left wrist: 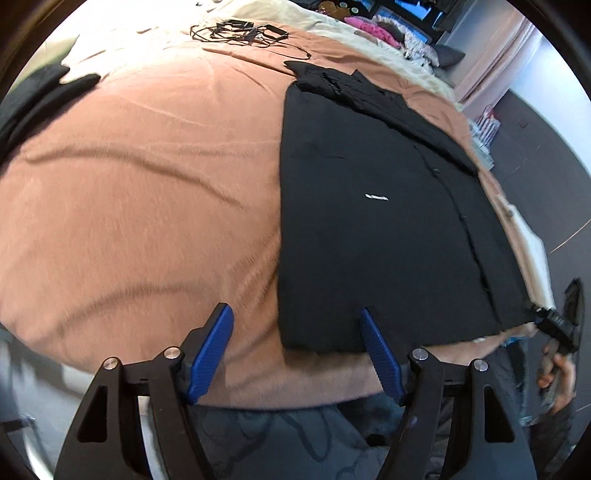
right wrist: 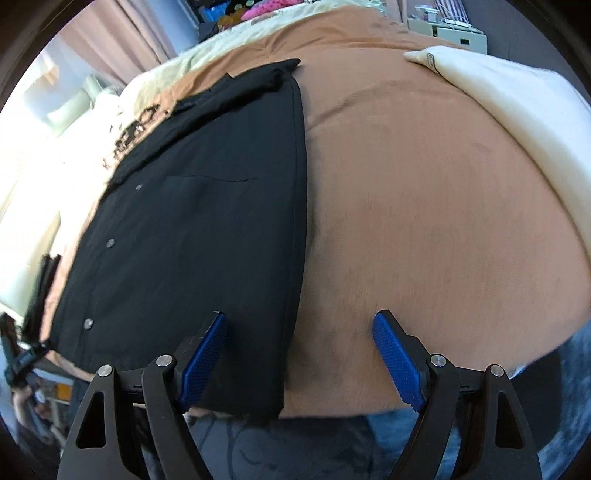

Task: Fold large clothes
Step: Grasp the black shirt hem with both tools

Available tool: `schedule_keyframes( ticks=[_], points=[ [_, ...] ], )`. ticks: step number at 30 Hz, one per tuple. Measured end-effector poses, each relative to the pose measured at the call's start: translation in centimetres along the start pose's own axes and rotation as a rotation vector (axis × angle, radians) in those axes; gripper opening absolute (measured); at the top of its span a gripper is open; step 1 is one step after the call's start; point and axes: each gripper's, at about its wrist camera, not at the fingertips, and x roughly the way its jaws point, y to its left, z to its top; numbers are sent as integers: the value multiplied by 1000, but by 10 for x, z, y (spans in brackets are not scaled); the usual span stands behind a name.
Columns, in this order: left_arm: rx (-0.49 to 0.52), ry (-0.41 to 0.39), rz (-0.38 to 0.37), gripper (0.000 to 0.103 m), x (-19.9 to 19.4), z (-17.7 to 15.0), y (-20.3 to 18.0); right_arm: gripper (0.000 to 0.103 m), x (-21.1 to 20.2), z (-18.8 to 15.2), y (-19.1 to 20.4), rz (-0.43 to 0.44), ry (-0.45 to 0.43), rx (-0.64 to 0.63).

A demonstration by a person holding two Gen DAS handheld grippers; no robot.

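Note:
A black button-up shirt (left wrist: 376,229) lies flat on an orange-brown bedspread (left wrist: 147,192), sides folded in to a long rectangle, collar at the far end. My left gripper (left wrist: 297,317) is open and empty, hovering over the shirt's near left corner. In the right wrist view the shirt (right wrist: 199,229) lies at left on the bedspread (right wrist: 424,221). My right gripper (right wrist: 299,321) is open and empty over the shirt's near right corner. The right gripper also shows in the left wrist view (left wrist: 557,325), and the left gripper in the right wrist view (right wrist: 18,358).
Black cables and small boxes (left wrist: 240,31) lie at the far end of the bed. Other black clothes (left wrist: 37,92) lie at the far left. A cream blanket (right wrist: 517,96) lies at the right. The bed's near edge drops to a dark patterned floor (left wrist: 295,435).

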Motion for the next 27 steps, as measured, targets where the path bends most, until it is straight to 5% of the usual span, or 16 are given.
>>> schedule_keyframes(
  ticks=[5,7,12,27],
  points=[
    [-78,0,-106,51,-4,-4,9,63,-7,-19,-4,194,5,55],
    [-121,3,-176,35,-5,-3,15,54,-8,-23,-6,273,7,89],
    [-193,28,-251,35,3,1,22,54,-3,-33,-6,281,-1,118],
    [-257,34,-272,35,27,22,20,54,-3,-20,-44,363,-75,324]
  ],
)
